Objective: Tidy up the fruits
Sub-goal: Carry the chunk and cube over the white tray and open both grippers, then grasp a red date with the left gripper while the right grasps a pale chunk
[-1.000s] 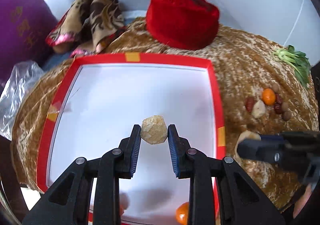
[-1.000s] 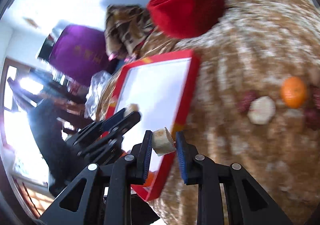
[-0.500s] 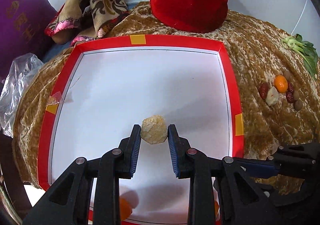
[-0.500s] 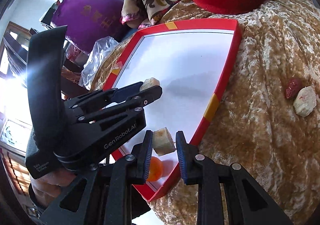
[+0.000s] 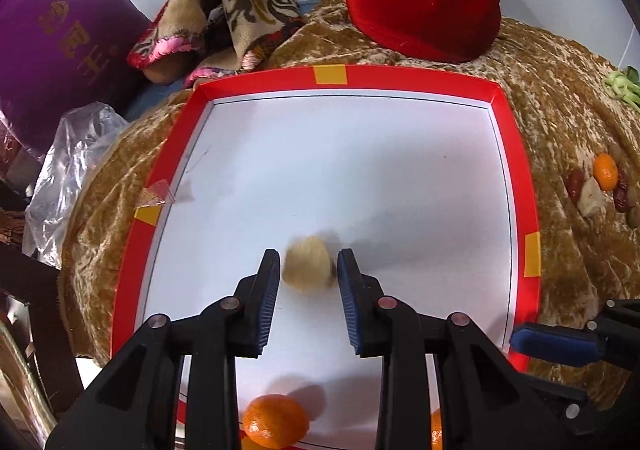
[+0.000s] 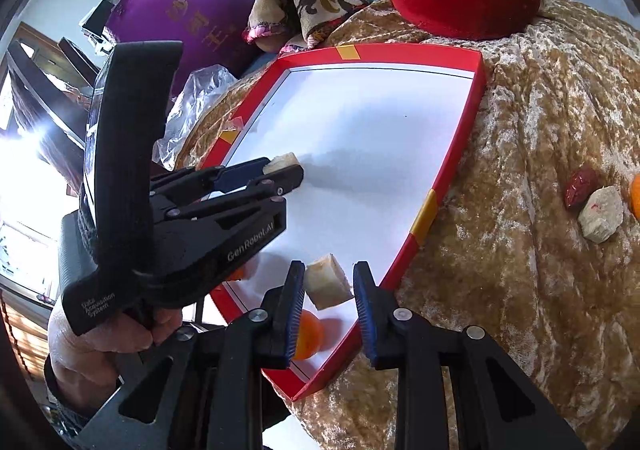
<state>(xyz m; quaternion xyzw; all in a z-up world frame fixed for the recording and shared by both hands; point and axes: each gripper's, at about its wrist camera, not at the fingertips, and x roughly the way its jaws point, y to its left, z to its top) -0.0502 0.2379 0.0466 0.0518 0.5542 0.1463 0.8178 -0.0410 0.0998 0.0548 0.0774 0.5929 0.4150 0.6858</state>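
Chunk (image 6: 329, 284) clamped in R claw (image 6: 329, 270), long axis slanting down-right; L claw (image 5: 308, 256) apart round blurred lump (image 5: 308, 268).

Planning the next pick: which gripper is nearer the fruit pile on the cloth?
Right. The right gripper, holding a pale chunk, is at the tray rim nearest the fruit pile; the left gripper is over the tray's middle.

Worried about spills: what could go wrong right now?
The pale chunk between the jaws of the left gripper looks blurred, likely dropping; it may roll across the tray. The right gripper holds a second chunk near the tray's red rim, above an orange; released there, it might bounce onto the cloth.
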